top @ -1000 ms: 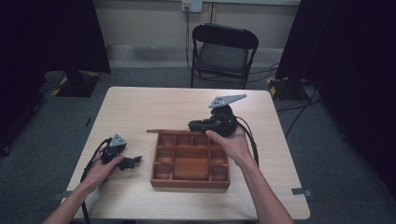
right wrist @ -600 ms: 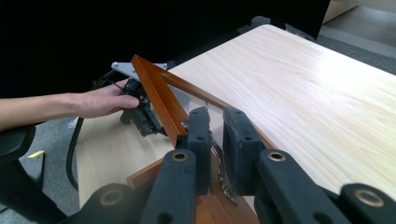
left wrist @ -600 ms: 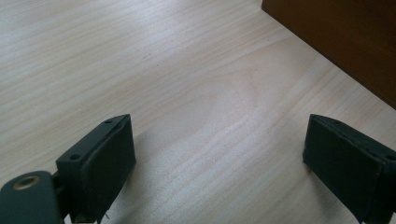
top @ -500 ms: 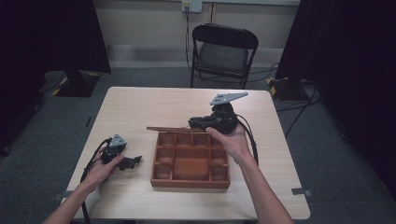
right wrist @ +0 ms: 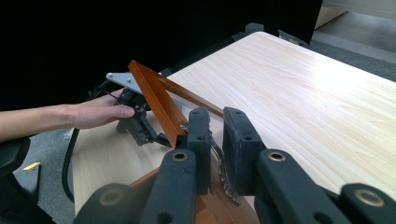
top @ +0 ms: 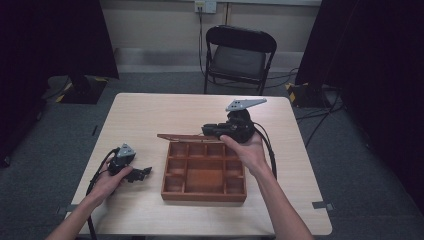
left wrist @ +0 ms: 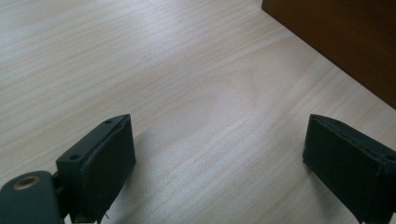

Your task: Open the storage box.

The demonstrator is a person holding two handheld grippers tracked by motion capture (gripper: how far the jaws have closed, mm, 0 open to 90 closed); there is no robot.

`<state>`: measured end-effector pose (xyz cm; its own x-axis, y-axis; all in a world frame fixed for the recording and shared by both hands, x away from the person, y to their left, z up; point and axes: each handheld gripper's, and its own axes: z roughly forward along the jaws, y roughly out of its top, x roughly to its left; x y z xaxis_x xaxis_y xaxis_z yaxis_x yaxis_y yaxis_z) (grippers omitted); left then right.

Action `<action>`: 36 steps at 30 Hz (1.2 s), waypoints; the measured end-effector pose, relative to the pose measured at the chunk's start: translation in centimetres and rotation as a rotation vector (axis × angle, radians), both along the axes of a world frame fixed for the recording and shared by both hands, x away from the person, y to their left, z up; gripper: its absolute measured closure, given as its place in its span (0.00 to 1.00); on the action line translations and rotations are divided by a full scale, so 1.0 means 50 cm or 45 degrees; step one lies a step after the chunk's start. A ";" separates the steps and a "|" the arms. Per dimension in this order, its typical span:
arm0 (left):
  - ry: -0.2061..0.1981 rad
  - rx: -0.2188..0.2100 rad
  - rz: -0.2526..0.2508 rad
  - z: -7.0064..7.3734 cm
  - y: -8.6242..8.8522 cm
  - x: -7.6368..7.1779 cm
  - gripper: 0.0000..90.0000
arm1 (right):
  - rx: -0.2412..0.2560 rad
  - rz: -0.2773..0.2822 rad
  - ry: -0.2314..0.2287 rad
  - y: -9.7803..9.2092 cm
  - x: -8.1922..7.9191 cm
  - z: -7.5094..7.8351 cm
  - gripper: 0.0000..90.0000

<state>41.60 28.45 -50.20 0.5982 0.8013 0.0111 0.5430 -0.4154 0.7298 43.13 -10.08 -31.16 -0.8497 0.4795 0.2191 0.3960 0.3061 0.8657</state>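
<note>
Fingers [right wrist: 201, 140] of the right gripper [right wrist: 217, 140] are pinching a thin brown wooden strip [right wrist: 156, 100] mid-frame, lifting it off the brown wooden divided tray [top: 204, 192]; left gripper [left wrist: 219, 163] is resting spread. Next probably needs careful carrying.

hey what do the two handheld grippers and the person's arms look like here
Both grippers are black with two blocky jaws and brass-coloured pivot screws. The right gripper carries a grey three-cornered plate; the left gripper has a smaller one. A black cable trails from each. The forearms are bare, with no sleeves visible.
</note>
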 end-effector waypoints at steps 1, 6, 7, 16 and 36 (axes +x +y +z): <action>0.000 0.002 -0.002 0.000 0.000 0.000 0.09 | 0.001 0.000 0.002 0.000 0.000 0.000 0.91; 0.000 0.000 0.000 0.000 0.000 0.000 0.09 | 0.001 -0.001 0.003 0.000 0.000 0.000 0.91; 0.001 0.000 -0.001 0.000 0.000 0.000 0.09 | 0.001 -0.003 0.002 0.000 0.000 0.000 0.90; 0.000 0.000 0.000 0.000 0.000 0.000 0.09 | 0.004 0.000 0.011 -0.001 0.000 -0.001 0.90; 0.000 0.000 -0.001 0.000 0.000 0.000 0.09 | 0.003 -0.008 0.006 0.000 -0.001 0.000 0.90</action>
